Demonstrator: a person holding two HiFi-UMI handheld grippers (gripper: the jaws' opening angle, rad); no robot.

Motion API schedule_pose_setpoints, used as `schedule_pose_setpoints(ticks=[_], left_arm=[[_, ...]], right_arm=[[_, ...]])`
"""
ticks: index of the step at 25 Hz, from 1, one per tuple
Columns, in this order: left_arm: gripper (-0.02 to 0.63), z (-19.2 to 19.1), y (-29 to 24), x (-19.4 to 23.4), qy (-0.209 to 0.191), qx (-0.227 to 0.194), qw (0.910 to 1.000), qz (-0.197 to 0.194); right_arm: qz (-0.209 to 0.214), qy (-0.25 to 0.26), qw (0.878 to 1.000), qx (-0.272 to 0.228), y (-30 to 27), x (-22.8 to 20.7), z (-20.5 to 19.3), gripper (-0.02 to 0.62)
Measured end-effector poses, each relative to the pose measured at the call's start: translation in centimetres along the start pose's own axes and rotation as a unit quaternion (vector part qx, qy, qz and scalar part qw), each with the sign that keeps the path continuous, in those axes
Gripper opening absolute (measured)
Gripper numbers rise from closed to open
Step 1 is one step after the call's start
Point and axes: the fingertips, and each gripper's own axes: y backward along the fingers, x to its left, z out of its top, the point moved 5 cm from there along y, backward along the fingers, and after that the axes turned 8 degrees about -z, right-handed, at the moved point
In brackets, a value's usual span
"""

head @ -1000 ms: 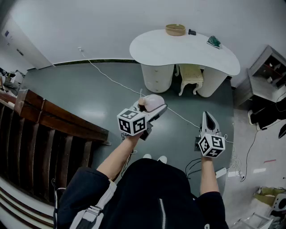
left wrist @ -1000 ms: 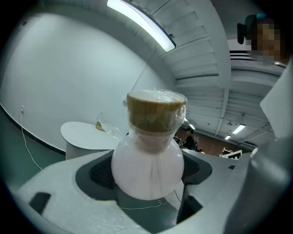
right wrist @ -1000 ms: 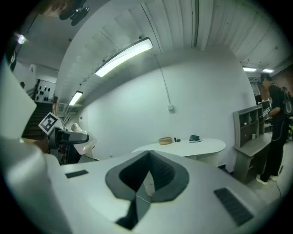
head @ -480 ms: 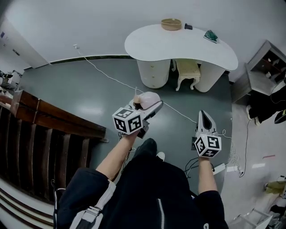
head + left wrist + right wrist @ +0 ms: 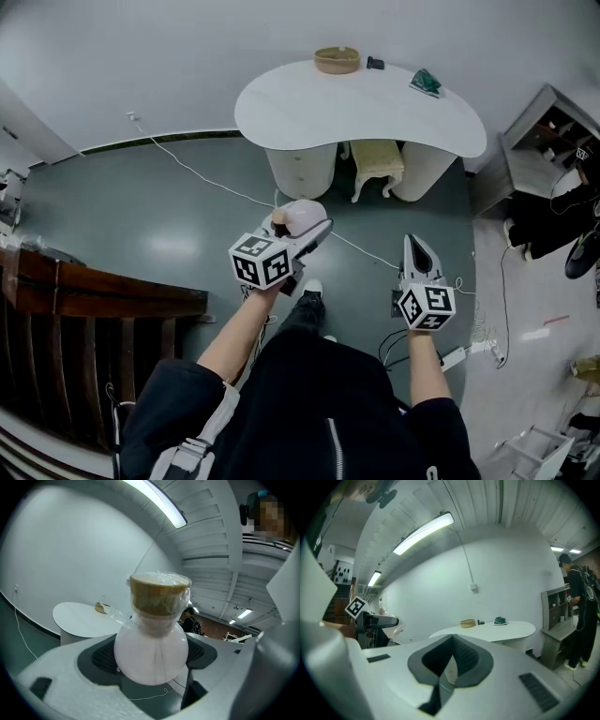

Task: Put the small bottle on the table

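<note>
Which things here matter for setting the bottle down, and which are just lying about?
For the job: small bottle, held between the jaws of the left gripper; white table.
Lying about: round basket, green object and small dark object on the table; stool under it; shelf unit.

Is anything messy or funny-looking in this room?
A loose white cable trails across the floor from the wall towards the person, which looks like something to trip on. The bottle has crinkly clear film over its top. Otherwise nothing stands out.
</note>
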Motion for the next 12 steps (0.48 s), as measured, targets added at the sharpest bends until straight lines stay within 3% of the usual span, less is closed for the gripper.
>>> schedule_pose_setpoints(ticks=[12], left_arm=[[0.403, 6.7, -9.7, 9.9, -0.032, 0.027, 0.9978, -0.051]], right_arm=[[-0.027, -0.006, 1.000, 0.009, -13.3, -0.3, 2.7, 0.002]])
